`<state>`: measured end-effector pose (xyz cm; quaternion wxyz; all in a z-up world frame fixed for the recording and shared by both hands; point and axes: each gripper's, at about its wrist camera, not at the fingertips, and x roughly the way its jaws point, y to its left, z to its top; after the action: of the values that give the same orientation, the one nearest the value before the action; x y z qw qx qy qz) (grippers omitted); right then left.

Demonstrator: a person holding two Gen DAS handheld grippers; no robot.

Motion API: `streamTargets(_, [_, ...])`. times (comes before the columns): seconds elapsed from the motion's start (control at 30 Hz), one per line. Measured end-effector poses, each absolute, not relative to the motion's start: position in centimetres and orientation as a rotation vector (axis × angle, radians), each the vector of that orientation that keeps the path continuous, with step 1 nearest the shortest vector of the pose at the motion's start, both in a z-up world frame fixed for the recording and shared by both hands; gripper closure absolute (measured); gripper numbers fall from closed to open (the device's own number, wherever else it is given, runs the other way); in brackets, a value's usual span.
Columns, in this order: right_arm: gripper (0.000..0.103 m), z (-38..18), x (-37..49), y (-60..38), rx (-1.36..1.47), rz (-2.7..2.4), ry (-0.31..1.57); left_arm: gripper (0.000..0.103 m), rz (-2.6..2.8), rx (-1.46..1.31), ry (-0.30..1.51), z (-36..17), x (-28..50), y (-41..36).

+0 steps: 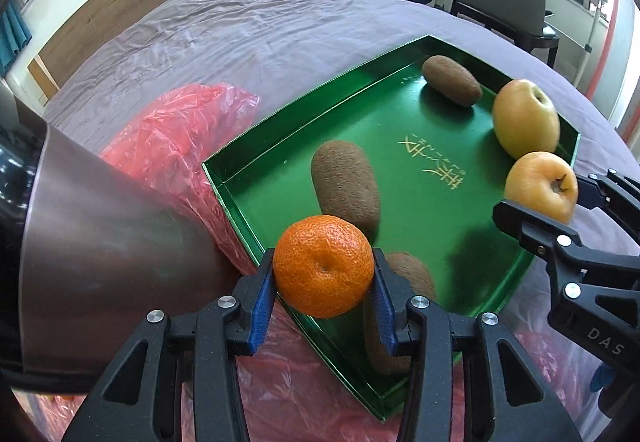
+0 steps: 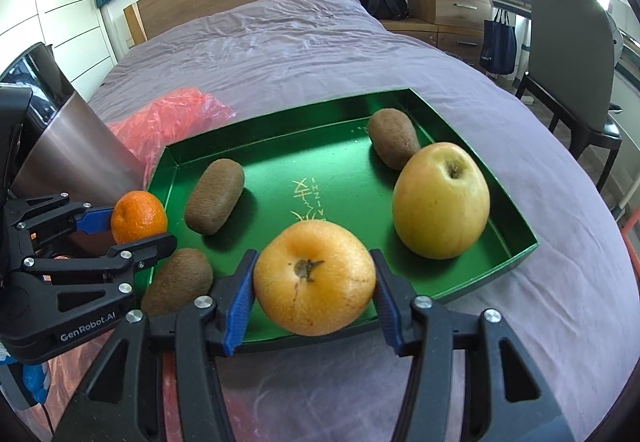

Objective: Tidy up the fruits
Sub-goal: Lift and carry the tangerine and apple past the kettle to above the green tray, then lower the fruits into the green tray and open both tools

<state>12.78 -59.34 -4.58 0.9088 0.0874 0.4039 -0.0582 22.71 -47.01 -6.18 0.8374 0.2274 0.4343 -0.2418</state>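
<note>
Two grippers, each with a fruit, at the green tray (image 2: 520,242) on the bed (image 2: 300,42).

Left of the tray stands a metal bin (image 2: 76,146) with red plastic (image 2: 172,114) spread just beside it. The left gripper (image 1: 324,274) is clamped on a tangerine (image 1: 323,266), its blue pads (image 1: 262,306) pressing both sides, above the tray's near-left corner. Under it, inside that corner, lies a kiwi (image 2: 178,280); a second kiwi (image 2: 215,196) lies further in along the tray's left side. The right gripper (image 2: 314,280) is closed on an orange-yellow apple (image 2: 314,278), stem end towards the camera, above the tray's near edge. A yellow-green apple (image 2: 440,200) rests inside the tray on its right side, and a third kiwi (image 2: 392,138) lies just behind it near the far-right corner.
</note>
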Motion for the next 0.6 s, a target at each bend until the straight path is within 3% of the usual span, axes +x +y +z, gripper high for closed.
streamTargets(0.6, [0.055, -6.9, 13.8, -59.2, 0.113, -0.128, 0.856, 0.064, -0.536, 0.501, 0.98, -8.8, 23.6, -48.3])
